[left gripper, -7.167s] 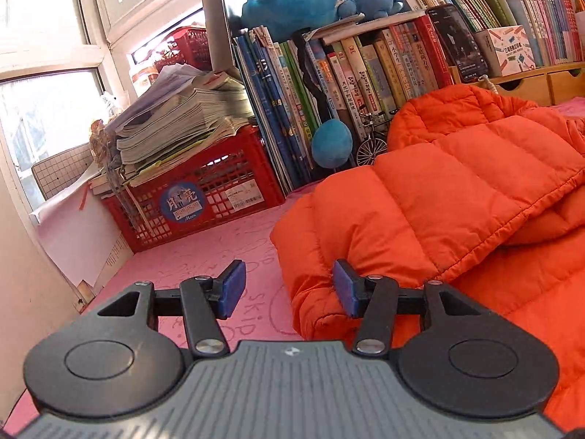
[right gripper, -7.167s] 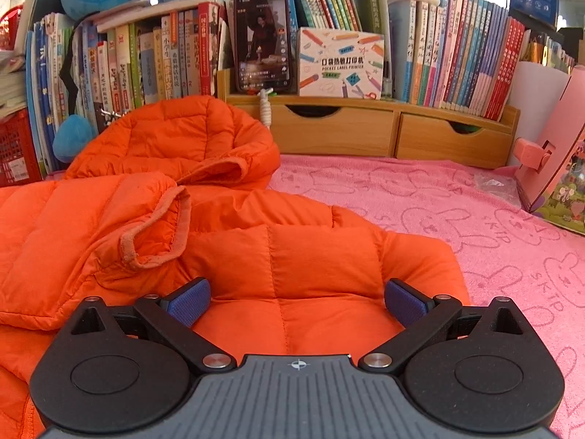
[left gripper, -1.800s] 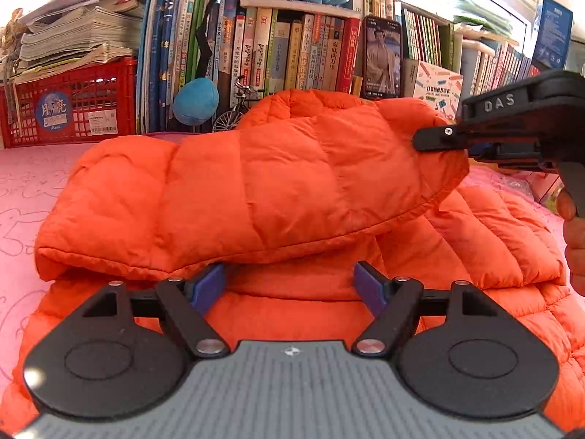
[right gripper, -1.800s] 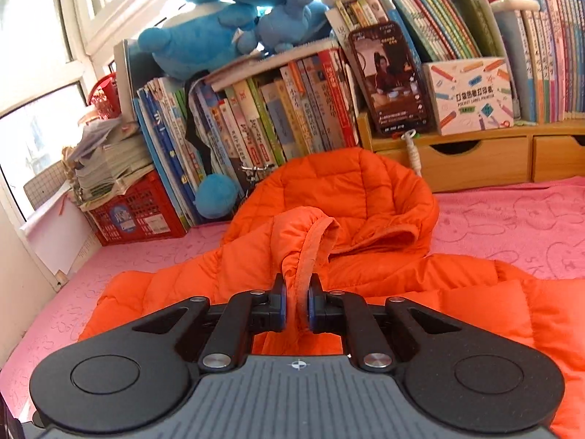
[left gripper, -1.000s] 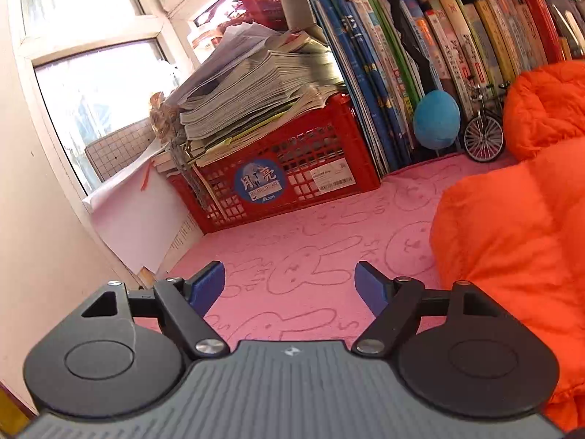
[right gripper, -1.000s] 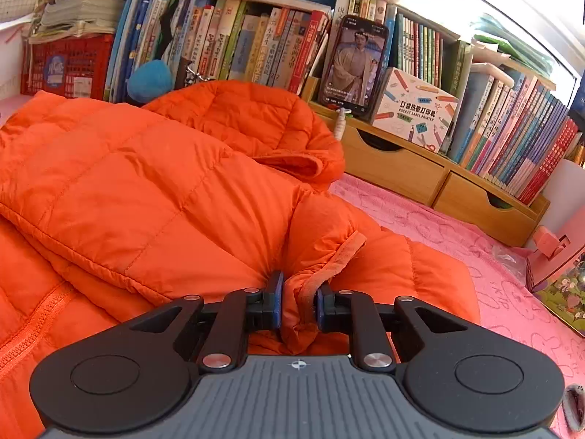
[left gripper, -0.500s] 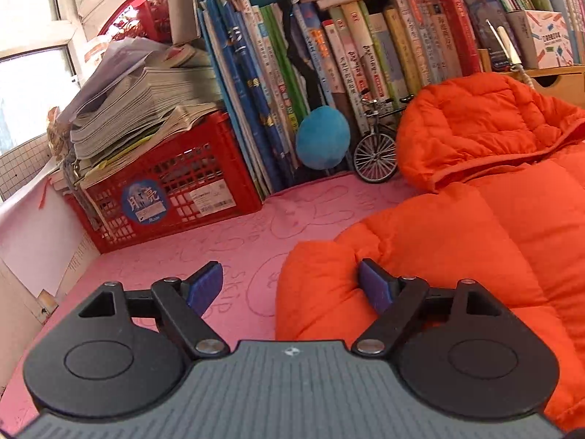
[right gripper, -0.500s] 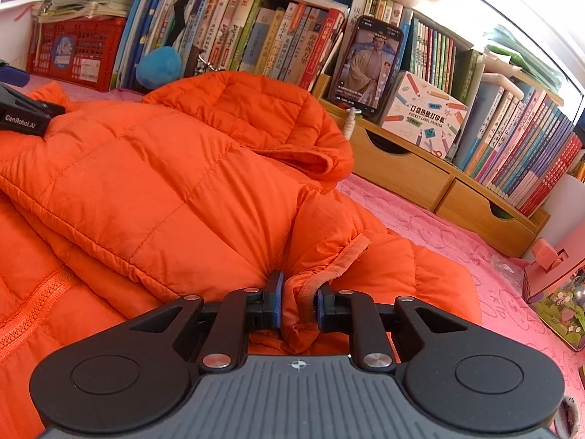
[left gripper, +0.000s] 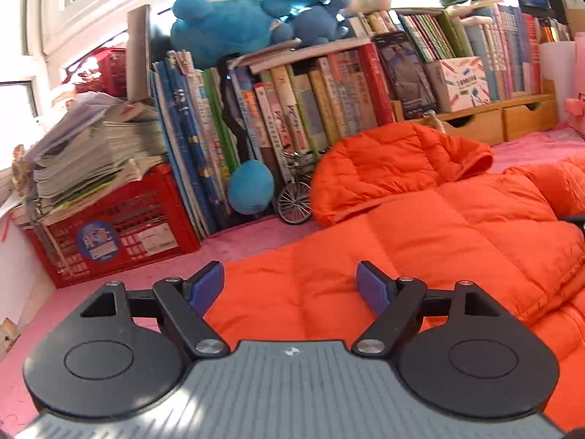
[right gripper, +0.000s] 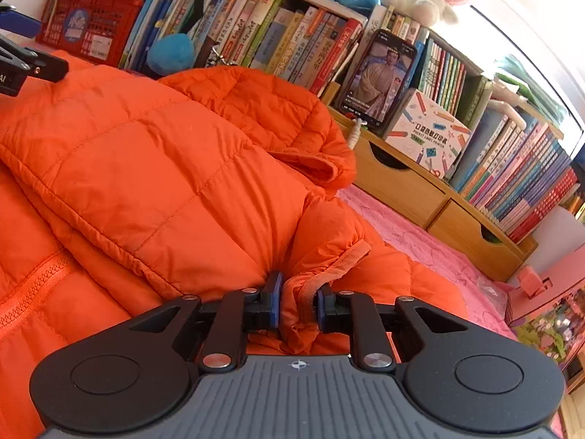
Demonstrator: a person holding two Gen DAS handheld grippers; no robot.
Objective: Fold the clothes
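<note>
An orange puffer jacket (left gripper: 420, 241) lies on the pink rabbit-print cloth (left gripper: 241, 241), its hood (left gripper: 395, 161) toward the books. A sleeve is folded across the body (right gripper: 164, 168). My left gripper (left gripper: 290, 287) is open and empty, its blue pads over the jacket's left edge. My right gripper (right gripper: 298, 309) is shut on the sleeve cuff (right gripper: 321, 274) and holds it on the jacket. The left gripper's tip also shows in the right wrist view (right gripper: 22, 62) at the far left. The zipper (right gripper: 33, 289) shows below the sleeve.
A red crate (left gripper: 109, 234) with stacked papers stands at the left. A row of books (left gripper: 292, 117), a toy bicycle (left gripper: 294, 197) and blue plush toys (left gripper: 256, 25) line the back. Wooden drawers (right gripper: 420, 190) hold a phone (right gripper: 376, 80) and a box.
My left gripper has swung right and forward over the jacket's edge, still open. My right gripper keeps its hold on the cuff and has shifted little.
</note>
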